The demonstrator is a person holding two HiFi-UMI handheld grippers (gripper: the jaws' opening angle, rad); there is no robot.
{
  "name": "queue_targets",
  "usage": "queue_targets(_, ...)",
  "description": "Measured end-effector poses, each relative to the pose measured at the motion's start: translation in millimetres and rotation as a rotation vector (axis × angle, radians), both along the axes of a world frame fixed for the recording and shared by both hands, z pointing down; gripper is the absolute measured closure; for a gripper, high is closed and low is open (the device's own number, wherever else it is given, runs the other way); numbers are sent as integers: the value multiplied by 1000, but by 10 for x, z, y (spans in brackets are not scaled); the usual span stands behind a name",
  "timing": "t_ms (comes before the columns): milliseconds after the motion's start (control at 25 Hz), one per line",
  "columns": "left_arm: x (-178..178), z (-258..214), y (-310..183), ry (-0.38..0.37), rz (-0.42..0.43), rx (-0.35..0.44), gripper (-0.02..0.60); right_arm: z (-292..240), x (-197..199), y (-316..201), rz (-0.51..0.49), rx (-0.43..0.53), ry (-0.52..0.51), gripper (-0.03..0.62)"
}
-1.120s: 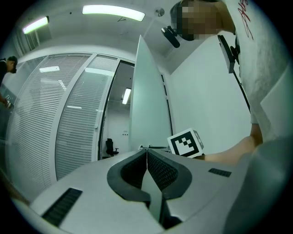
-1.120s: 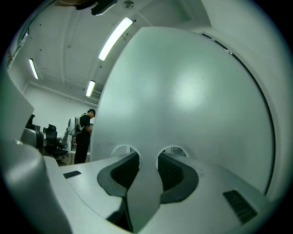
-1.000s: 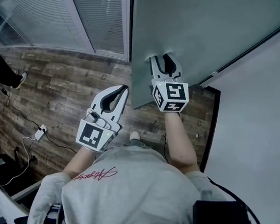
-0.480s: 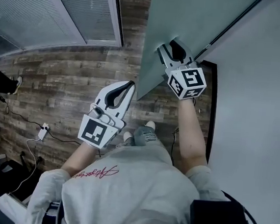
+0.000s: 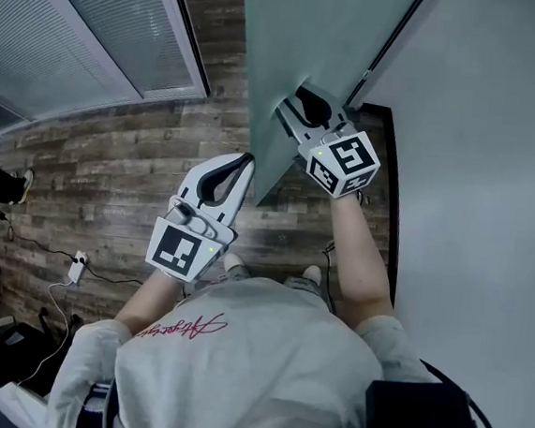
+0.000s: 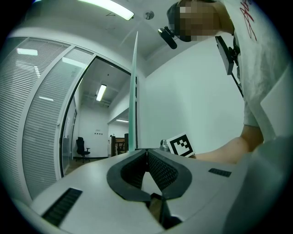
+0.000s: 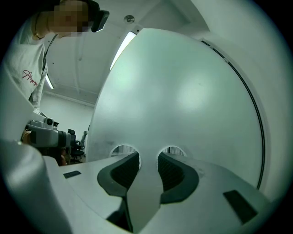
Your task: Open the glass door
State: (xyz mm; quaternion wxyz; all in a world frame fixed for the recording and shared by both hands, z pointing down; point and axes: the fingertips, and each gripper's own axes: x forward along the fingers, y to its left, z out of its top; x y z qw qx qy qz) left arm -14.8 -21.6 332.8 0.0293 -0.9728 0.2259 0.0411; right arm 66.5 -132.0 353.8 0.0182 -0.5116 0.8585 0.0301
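Note:
The frosted glass door [image 5: 313, 34] stands ajar, its free edge [image 5: 255, 151] running down the middle of the head view. My right gripper [image 5: 301, 108] points level with both fingertips up against the door's face [image 7: 183, 91]. Its jaws are open with nothing between them [image 7: 149, 157]. My left gripper [image 5: 245, 160] is held beside the door's edge, apart from it and shut on nothing. In the left gripper view the door shows edge-on as a thin green line [image 6: 134, 91] just past the closed tips [image 6: 146, 150].
A white wall [image 5: 496, 183] rises close on the right, beyond a black strip [image 5: 389, 201] at its foot. Glazed partitions with blinds [image 5: 78, 30] stand at the left. On the wood floor [image 5: 111, 175] lie cables and a power strip [image 5: 76, 265]. Another person's foot [image 5: 7, 183] shows at far left.
The door has swung further round toward the white wall. Both grippers have travelled forward with it, the right one staying against the glass, and the person's feet have stepped ahead.

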Motion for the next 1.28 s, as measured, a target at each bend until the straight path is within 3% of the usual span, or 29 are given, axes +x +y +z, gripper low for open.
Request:
queue_targets(200,712,241,565,-34,14,17,563,213,578,598,-28,7,-18,459)
queue_targets(480,691,-24,634,24,97,7,564,5,520,750,-68,-5,-3,459)
queue_targets(640,714,-115,728,19,138,8,563,-102,565,897,-76,24,-17,459)
queue_targets(960,1226,68,1086,-61,235,46,563,-34,1116,1363,-81,64,-30,459)
queue_targets(1280,1711,-59,1293,-27,301,55,563,-36,1547,1780,-69,72,-31,461)
